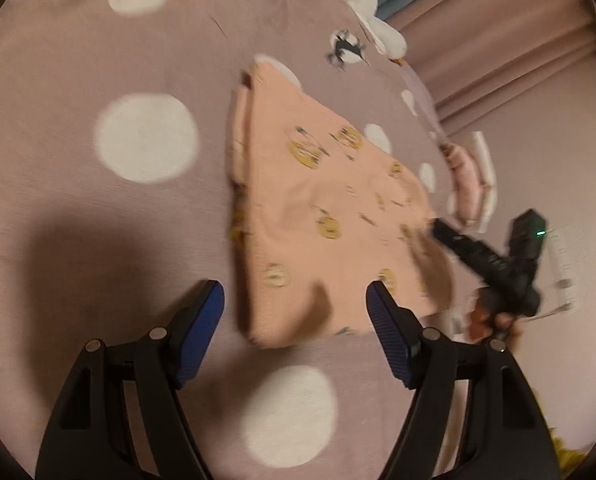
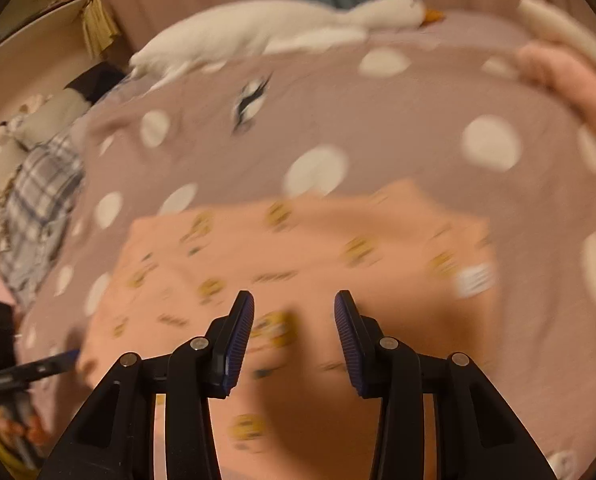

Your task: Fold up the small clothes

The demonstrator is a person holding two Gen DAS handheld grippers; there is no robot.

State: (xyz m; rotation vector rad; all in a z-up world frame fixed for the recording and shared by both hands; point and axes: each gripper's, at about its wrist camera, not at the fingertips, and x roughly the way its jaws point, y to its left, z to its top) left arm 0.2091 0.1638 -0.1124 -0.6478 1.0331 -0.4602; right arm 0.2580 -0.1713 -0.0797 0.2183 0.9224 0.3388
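A small peach garment (image 1: 330,208) with yellow round prints lies flat and folded on the mauve, white-dotted bedspread (image 1: 65,80). My left gripper (image 1: 293,292) is open over the garment's near edge; its blue pads stand wide on either side and do not press the cloth. In the right wrist view the same garment (image 2: 338,240) fills the middle. My right gripper (image 2: 293,300) hovers open just above it with nothing pinched. From the left wrist view the right gripper (image 1: 438,227) reaches to the garment's right edge. The picture is motion-blurred.
A white goose plush (image 2: 257,28) lies along the far side of the bed. A pink folded item (image 2: 570,76) sits at the right bed edge, a plaid cloth (image 2: 37,208) at the left. Pink curtains (image 1: 498,40) hang beyond the bed.
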